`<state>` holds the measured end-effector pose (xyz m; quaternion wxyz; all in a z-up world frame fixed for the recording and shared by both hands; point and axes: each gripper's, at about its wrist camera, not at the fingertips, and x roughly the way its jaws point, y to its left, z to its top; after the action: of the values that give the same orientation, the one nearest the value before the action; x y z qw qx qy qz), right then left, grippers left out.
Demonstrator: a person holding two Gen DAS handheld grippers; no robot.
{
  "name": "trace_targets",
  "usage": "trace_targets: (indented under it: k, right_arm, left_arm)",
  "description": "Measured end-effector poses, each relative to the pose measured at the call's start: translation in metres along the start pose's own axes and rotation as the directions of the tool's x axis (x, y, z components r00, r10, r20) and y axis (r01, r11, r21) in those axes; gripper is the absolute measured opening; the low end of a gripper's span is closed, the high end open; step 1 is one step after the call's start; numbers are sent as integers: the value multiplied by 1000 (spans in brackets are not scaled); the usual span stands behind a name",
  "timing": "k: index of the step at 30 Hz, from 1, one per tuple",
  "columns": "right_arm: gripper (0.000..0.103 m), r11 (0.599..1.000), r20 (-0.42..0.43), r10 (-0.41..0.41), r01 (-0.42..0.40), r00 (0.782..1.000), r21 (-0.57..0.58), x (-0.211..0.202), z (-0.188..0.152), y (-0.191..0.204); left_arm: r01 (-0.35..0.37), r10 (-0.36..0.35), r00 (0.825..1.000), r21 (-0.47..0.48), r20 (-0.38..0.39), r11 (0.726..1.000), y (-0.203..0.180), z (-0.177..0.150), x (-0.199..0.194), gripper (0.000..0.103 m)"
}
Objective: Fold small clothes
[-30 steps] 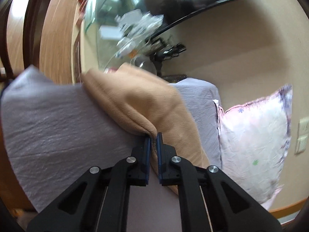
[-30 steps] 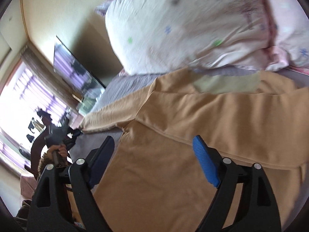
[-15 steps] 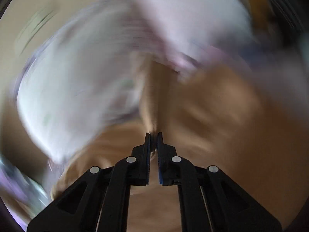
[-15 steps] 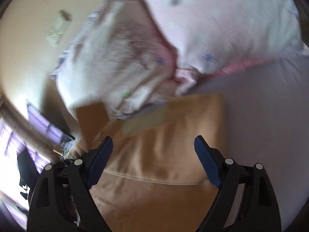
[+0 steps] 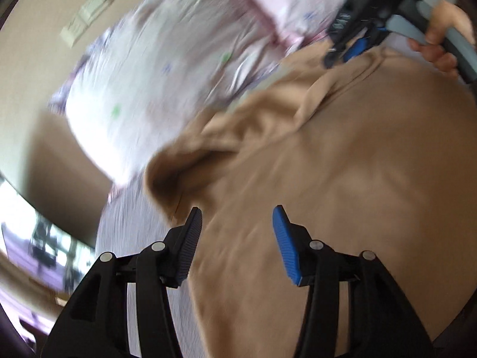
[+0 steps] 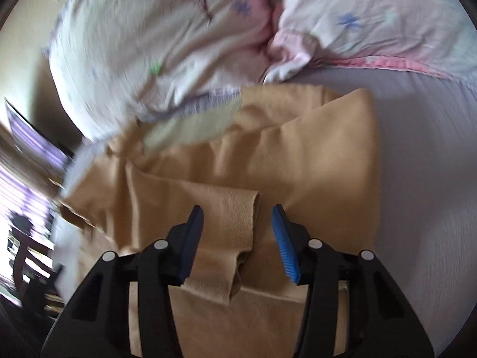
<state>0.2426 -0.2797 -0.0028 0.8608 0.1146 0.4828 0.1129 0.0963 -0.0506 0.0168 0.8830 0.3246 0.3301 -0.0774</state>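
Note:
A tan fleece garment lies spread on a grey-lilac bed sheet. In the right wrist view the garment shows folded layers, with a sleeve end lying between the fingers. My left gripper is open and empty just above the cloth, near a bunched sleeve fold. My right gripper is open over the sleeve end and grips nothing. It also shows in the left wrist view at the top right, held by a hand.
A white and pink flowered pillow lies at the head of the bed, touching the garment's far edge; it also shows in the right wrist view. A beige wall with a light switch stands behind. A dark TV screen is at the left.
My left gripper has carried the pinched sleeve across onto the garment and opened, letting it go. My right gripper has stayed open and moved along the garment to the sleeve end.

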Motion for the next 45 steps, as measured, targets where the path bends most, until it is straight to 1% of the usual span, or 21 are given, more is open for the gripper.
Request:
trace_targets:
  k: [2,5,7,10,11,12,14,17,19,22,24,25,27,29,30,32,36,38,40,42,45]
  right_arm:
    - [6,997,-9,12,-13,1000,-79,2,-6,16]
    - [2,989,44,-26,32,999,-141,-8,-11,30]
    - [2,991,136,-68,83,988,-109,-27,-6,24]
    - [1,985,277,-171,174,945,15,-60,8,-2]
    - [2,968,308,-250,244,918,59,-66,13,-13]
    - [5,955,293,-295,289,909,64,-63,17,-18]
    - [24,937,212,-349,346,913,52,-49,23,-27]
    - [45,967,263,-253,238,931,89,-61,19,-29]
    - [46,985,285,-171,156,943,76,-71,15,-28]
    - [46,992,184,-123,113,975,62,-47,11,-25]
    - [55,985,14,-152,151,988,82,-4,6,-36]
    - [58,985,72,-168,165,983,49,-3,5,-32]
    - [65,987,48,-160,159,986,21,-8,2,-28]
    - [66,998,86,-53,51,995,35,-33,-9,-26]
    - [67,1000,103,5,-7,995,22,-45,-15,-26]
    - [81,989,136,144,-139,980,-45,-79,-44,-21]
    - [93,919,86,357,-334,930,-209,-135,-115,-19]
    - [96,866,9,438,-419,899,-272,-159,-167,-21]
    - [97,849,-63,443,-441,894,-291,-173,-206,-23]
    - [97,881,-132,374,-396,918,-260,-180,-248,-31]
    - [97,928,-171,305,-332,937,-170,-170,-272,-54]
  left_arm:
    - [6,-6,1000,-33,-28,999,7,-7,6,51]
    - [70,-76,995,-91,-58,993,16,-11,15,51]
    - [105,-113,992,-129,-61,986,22,-10,19,52]
    - [132,-144,988,-162,-62,978,25,-11,20,52]
    - [137,-150,987,-170,-60,976,26,-13,19,52]
    - [141,-153,986,-176,-59,974,27,-16,16,52]
    - [154,-167,984,-190,-58,970,29,-18,15,52]
    - [177,-195,979,-224,-60,958,33,-20,15,53]
    - [186,-207,976,-247,-60,951,37,-21,19,55]
    - [191,-212,976,-264,-56,945,39,-24,19,58]
    - [192,-213,976,-275,-48,942,40,-27,18,59]
    - [197,-218,975,-283,-44,939,42,-27,18,59]
    - [212,-235,971,-310,-39,927,46,-30,17,59]
    - [266,-281,960,-355,7,896,58,-39,4,59]
    - [307,-311,949,-377,54,874,67,-47,-8,59]
    - [384,-368,922,-406,122,829,80,-62,-26,61]
    - [586,-518,809,-454,278,671,108,-111,-61,72]
    - [651,-568,756,-464,325,601,115,-144,-76,77]
    - [669,-594,735,-486,327,562,116,-171,-85,79]
    - [682,-623,716,-507,316,527,112,-194,-89,81]
    - [694,-666,686,-540,294,477,103,-217,-82,81]
